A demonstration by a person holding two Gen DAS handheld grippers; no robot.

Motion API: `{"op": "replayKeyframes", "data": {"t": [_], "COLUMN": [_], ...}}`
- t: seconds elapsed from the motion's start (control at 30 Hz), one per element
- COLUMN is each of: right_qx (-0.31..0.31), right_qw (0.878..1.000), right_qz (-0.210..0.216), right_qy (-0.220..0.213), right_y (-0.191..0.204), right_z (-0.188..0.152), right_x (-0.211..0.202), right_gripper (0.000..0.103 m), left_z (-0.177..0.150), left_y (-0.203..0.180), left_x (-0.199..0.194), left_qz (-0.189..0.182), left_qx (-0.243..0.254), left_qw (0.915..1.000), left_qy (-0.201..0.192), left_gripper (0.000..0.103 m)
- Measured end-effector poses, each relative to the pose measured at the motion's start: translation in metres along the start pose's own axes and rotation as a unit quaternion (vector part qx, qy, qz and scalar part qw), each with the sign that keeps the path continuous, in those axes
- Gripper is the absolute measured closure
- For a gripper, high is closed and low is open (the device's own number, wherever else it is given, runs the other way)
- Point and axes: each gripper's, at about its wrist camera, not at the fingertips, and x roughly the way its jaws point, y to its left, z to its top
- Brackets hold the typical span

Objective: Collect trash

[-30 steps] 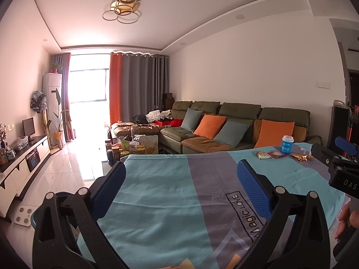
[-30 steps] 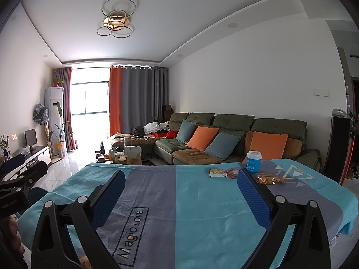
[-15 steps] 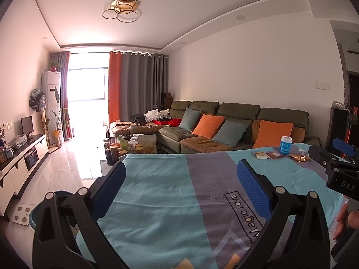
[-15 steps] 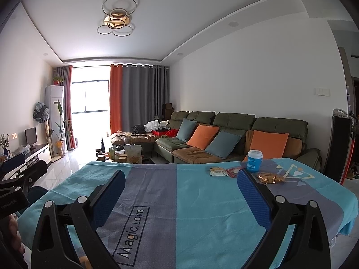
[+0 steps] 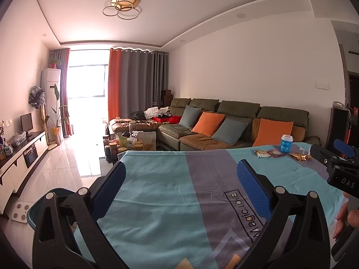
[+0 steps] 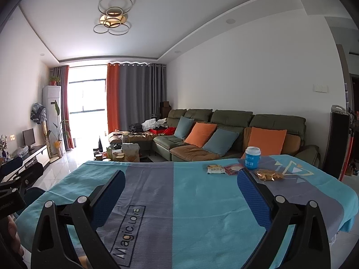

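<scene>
Both your grippers have drifted only slightly vs a sec ago; trash sits a bit nearer in the R view. Your left gripper (image 5: 179,174) and right gripper (image 6: 180,179) hover over the bench (image 6: 202,201) w/ fingers spread wide, holding nothing. Trash is at the far right of the bench: cream wrapper (image 6: 215,169), red wrapper (image 6: 233,169), gold wrapper (image 6: 268,174), blue cup (image 6: 252,158) just behind them. All lie beyond your right fingertips, red wrapper close to the right-hand finger (image 6: 253,199). From your left gripper they're well apart, far right.
</scene>
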Motion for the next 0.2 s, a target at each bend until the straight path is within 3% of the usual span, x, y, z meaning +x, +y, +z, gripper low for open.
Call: {"op": "replayKeyframes", "data": {"t": [0.2], "right_qx": [0.004], "right_qw": [1.0], "right_qz": [-0.016], "right_qy": [0.011], "right_y": [-0.034], "right_z": [0.01], "right_x": [0.028], "right_gripper": [0.007], "left_z": [0.004], "left_y": [0.008], "left_x": [0.027], "left_qz": [-0.007], "left_qx": [0.006], "left_qw": [0.9995], "left_qy": [0.03], "left_gripper": [0.005]}}
